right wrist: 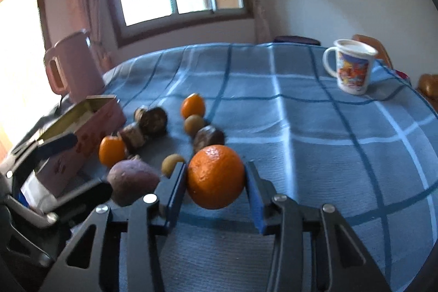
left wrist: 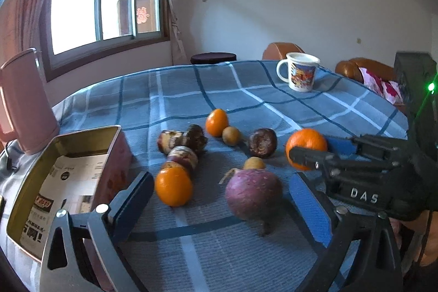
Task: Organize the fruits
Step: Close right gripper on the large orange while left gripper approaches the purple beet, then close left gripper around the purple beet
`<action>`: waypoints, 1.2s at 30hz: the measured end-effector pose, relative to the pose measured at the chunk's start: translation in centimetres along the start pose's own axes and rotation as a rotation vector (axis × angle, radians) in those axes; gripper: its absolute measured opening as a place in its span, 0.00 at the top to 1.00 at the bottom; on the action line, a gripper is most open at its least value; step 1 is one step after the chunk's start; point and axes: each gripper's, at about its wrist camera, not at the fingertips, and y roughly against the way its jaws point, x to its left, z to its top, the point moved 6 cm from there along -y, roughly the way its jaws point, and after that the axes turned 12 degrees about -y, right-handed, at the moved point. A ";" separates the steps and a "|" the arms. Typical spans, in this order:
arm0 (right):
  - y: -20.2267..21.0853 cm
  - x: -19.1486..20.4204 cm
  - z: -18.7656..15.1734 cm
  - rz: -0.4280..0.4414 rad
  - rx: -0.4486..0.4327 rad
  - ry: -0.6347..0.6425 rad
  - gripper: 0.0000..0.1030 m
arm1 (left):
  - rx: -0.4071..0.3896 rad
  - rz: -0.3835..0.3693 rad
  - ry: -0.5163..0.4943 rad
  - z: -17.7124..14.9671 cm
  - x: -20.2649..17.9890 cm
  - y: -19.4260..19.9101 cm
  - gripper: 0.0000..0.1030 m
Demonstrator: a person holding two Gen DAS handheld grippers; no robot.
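Observation:
Fruits lie on a blue checked tablecloth (left wrist: 246, 97). My right gripper (right wrist: 216, 182) is shut on a large orange (right wrist: 215, 177), seen from the left wrist view (left wrist: 306, 148) with the right gripper's fingers (left wrist: 309, 158) around it. My left gripper (left wrist: 221, 199) is open and empty, its fingers on either side of a purple turnip (left wrist: 253, 194) and another orange (left wrist: 173, 186). A third orange (left wrist: 216, 122), two small brown fruits (left wrist: 231, 136), dark round fruits (left wrist: 262, 142) and mottled ones (left wrist: 182, 155) lie behind. An open pink tin (left wrist: 68, 182) stands at the left.
A pink jug (left wrist: 24, 100) stands behind the tin at the table's left edge. A white printed mug (left wrist: 299, 71) stands at the far right of the table. Brown chairs (left wrist: 361, 67) and a dark stool (left wrist: 213, 58) are beyond the table.

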 end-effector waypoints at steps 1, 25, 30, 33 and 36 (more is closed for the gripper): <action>0.2 -0.2 0.2 -0.002 -0.012 -0.011 0.56 | 0.007 -0.008 -0.005 0.0 -0.2 -0.2 0.12; 0.9 -0.8 0.5 -0.017 -0.054 -0.024 0.56 | 0.073 -0.186 -0.007 -0.2 -2.3 -2.1 0.48; 1.2 -0.5 0.6 -0.013 -0.072 -0.009 0.56 | 0.029 -0.161 0.004 0.0 -1.8 -1.4 0.48; 1.4 -0.3 0.6 -0.008 -0.089 0.005 0.56 | -0.002 -0.143 0.024 0.2 -1.3 -0.9 0.48; 1.8 0.0 0.5 -0.004 -0.108 0.019 0.56 | -0.024 -0.132 0.038 0.3 -1.0 -0.6 0.48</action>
